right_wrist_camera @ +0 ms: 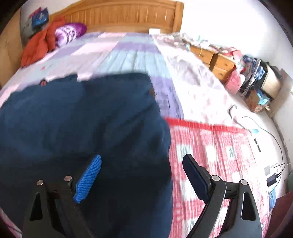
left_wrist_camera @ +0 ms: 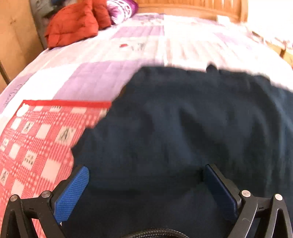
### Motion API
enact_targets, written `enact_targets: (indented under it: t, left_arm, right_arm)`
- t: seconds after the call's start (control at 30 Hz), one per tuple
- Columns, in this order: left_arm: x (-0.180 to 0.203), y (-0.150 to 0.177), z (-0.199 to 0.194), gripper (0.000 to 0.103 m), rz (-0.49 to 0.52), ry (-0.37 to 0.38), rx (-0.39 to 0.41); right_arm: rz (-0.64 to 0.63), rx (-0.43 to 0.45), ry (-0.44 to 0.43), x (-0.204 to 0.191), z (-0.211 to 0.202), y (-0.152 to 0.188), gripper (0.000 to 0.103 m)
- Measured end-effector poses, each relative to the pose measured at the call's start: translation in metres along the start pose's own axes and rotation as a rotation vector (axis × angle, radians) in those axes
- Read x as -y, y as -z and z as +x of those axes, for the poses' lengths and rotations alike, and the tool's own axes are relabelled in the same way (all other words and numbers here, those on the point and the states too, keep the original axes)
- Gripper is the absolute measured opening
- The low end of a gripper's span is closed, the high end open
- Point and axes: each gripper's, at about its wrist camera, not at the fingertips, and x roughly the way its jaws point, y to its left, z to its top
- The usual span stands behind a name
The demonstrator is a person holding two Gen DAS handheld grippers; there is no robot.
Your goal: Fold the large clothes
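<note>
A large dark navy garment (left_wrist_camera: 192, 128) lies spread on the bed, over a red-and-white checked cloth (left_wrist_camera: 36, 142). My left gripper (left_wrist_camera: 146, 171) hovers above the garment's near part, wide open, with nothing between its blue pads. In the right wrist view the same navy garment (right_wrist_camera: 82, 124) fills the left half, and its right edge runs down beside the checked cloth (right_wrist_camera: 210, 155). My right gripper (right_wrist_camera: 142, 161) straddles that edge, jaws wide apart and gripping nothing. Both views are motion-blurred.
The bed has a purple-and-white quilt (left_wrist_camera: 109, 73) and a wooden headboard (right_wrist_camera: 128, 16). An orange padded jacket (left_wrist_camera: 73, 23) and a purple patterned pillow (right_wrist_camera: 69, 33) lie at the far left. Wooden drawers (right_wrist_camera: 216, 62), clutter and cables (right_wrist_camera: 271, 139) sit to the right.
</note>
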Motion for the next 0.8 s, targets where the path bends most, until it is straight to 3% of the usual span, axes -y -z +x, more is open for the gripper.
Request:
enact_targets:
  t: [0.1,0.2,0.3,0.37,0.47,0.53,0.63,0.7,0.8]
  left_arm:
    - [0.044,-0.02,0.002,0.103,0.079,0.089,0.029]
    - [0.092,-0.035,0.014,0.103,0.148,0.16,0.006]
    - [0.106,-0.047,0.038,0.103,0.152,0.15,-0.037]
    - [0.089,-0.056,0.05,0.103,0.135,0.134,-0.049]
    - [0.04,-0.069,0.069,0.103,0.065,0.023,-0.066]
    - [-0.011,-0.069,0.082,0.103,-0.053,-0.051,-0.117]
    - [-0.06,-0.054,0.088,0.103,-0.204,-0.07,-0.158]
    - [-0.067,-0.046,0.085,0.103,-0.214,-0.068,-0.151]
    - [-0.059,-0.036,0.076,0.103,-0.136,-0.089,-0.128]
  right_arm:
    - [-0.13,0.029,-0.137,-0.081,0.008,-0.023,0.092]
    - [-0.235,0.002,-0.236,-0.164,0.013,-0.036,0.092]
    - [-0.22,-0.022,-0.267,-0.189,0.037,-0.055,0.093]
    - [-0.172,-0.044,-0.281,-0.172,0.051,-0.062,0.093]
    - [-0.099,-0.068,-0.172,-0.119,0.064,-0.063,0.093]
    - [-0.001,-0.085,-0.137,-0.074,0.076,-0.063,0.093]
    - [0.022,-0.093,-0.057,-0.026,0.08,-0.066,0.093]
    - [0.027,-0.093,-0.042,-0.015,0.082,-0.064,0.093]
    - [-0.006,-0.065,-0.048,-0.013,0.069,-0.053,0.093]
